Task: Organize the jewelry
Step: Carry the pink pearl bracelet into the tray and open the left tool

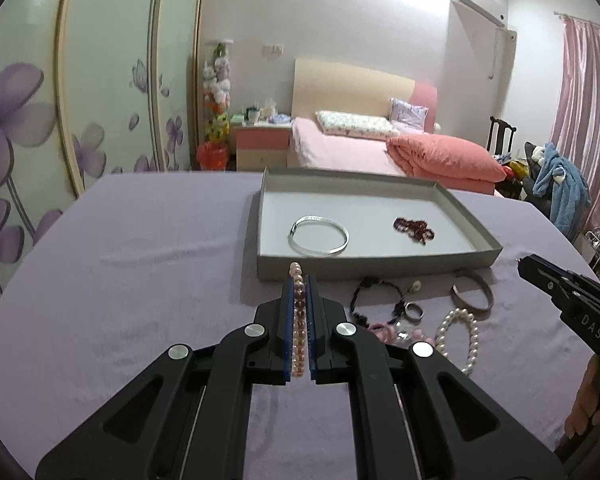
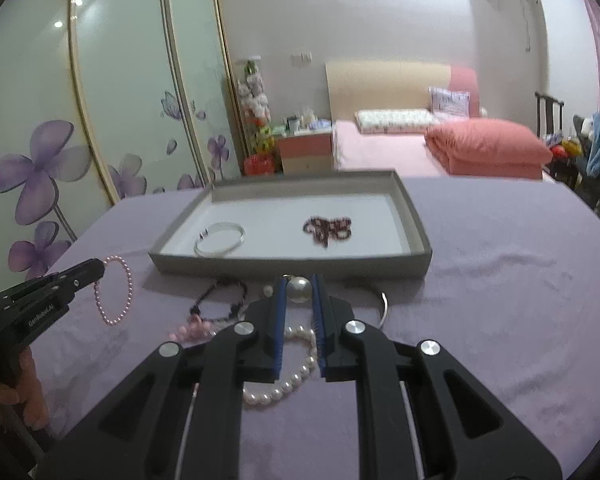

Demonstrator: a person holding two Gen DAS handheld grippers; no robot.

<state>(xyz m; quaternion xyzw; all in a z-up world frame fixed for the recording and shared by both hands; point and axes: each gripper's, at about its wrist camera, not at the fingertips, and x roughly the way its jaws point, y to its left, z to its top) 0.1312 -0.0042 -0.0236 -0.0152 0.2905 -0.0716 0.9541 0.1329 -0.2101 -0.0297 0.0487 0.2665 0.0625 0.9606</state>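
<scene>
My left gripper [image 1: 299, 280] is shut on a pink pearl bracelet [image 1: 299, 320], held above the purple cloth just in front of the grey tray [image 1: 360, 258]; the bracelet hangs from that gripper in the right wrist view [image 2: 114, 292]. The tray [image 2: 292, 264] holds a silver bangle [image 1: 319, 236] and a dark red bead string [image 1: 414, 229]. My right gripper [image 2: 299, 280] is shut on a large pearl earring [image 2: 299, 290], above a white pearl bracelet [image 2: 296, 376]. It shows at the right edge of the left wrist view [image 1: 522, 264].
On the cloth before the tray lie a black bead bracelet [image 1: 374, 294], a ring [image 1: 414, 311], a grey bangle [image 1: 474, 294], pink beads [image 1: 384, 332] and a white pearl bracelet [image 1: 466, 336]. A bed [image 1: 360, 148] and wardrobe [image 1: 40, 120] stand behind the table.
</scene>
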